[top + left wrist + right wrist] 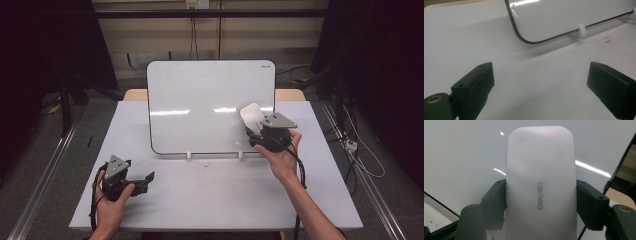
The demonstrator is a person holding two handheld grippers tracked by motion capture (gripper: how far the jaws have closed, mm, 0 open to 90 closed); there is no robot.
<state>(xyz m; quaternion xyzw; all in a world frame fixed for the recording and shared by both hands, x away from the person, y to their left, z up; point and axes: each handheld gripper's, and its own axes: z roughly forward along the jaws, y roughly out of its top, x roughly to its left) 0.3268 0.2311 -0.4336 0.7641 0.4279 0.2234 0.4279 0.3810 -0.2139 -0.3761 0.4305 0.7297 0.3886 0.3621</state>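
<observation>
A whiteboard [200,100] leans upright on two small white feet at the back middle of the table; its lower corner [564,20] is visible in the left gripper view. My right gripper [257,131] is shut on a white whiteboard eraser [251,116], held against the board's lower right area. In the right gripper view the eraser [540,182], marked "deli", stands between both jaws in front of the board [461,157]. My left gripper [148,178] rests open near the table's front left, nothing between its jaws [540,82].
The white table [215,195] has bare room in front of the board. A white foot [581,29] props the board's bottom edge. Cables trail off the table's right side [360,150], and dark floor surrounds the table.
</observation>
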